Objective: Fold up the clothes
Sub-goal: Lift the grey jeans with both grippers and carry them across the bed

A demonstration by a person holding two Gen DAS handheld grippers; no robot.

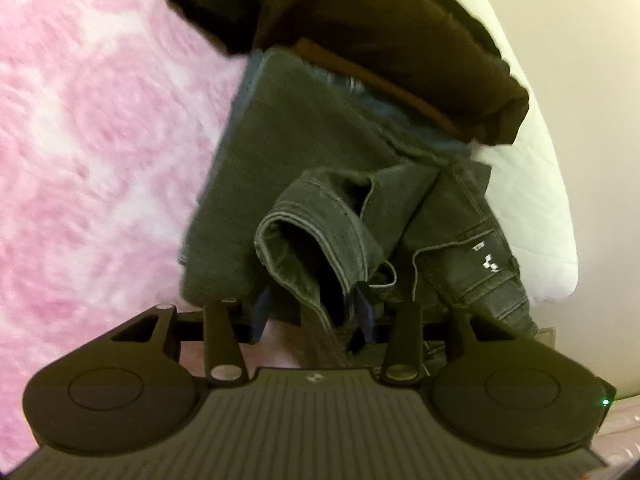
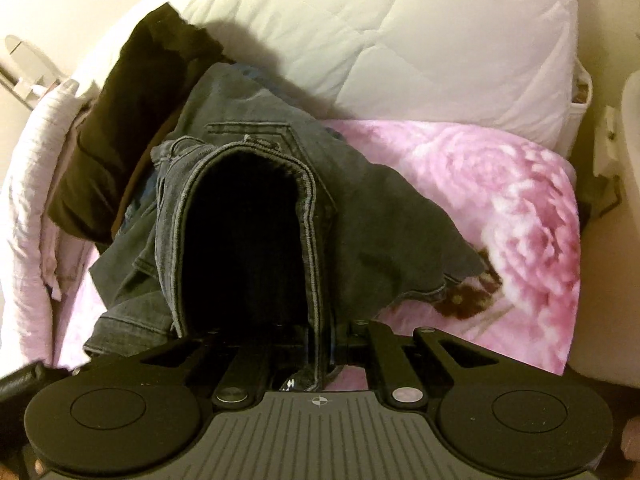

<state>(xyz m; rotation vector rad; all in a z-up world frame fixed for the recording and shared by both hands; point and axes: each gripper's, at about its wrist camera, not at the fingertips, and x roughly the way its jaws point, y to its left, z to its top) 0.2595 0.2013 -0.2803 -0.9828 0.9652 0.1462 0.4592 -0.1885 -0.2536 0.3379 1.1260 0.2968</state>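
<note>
1. A bed carries everything here; a fluffy pink blanket [image 2: 480,184] with a large rose print covers it, and the same blanket [image 1: 92,152] fills the left side of the left wrist view.
2. A white quilted duvet [image 2: 400,40] is heaped along the far edge of the blanket, against a pale cream wall [image 1: 592,80].
3. A pair of dark grey jeans [image 2: 360,208] lies crumpled on the blanket, its waistband lifted into an open arch toward the cameras.
4. A dark brown garment [image 2: 132,112] rests on the far end of the jeans, beside a pale pink cloth [image 2: 32,184] at the bed's edge.
5. The right hand-held gripper [image 2: 318,360] is clamped on the waistband of the jeans, its fingers pinched together on the seam.
6. The left hand-held gripper [image 1: 312,320] has its blue fingers [image 1: 364,312] spread wide, with a fold of the jeans [image 1: 312,240] between them; the pads do not seem to press it, though blur makes this uncertain.
</note>
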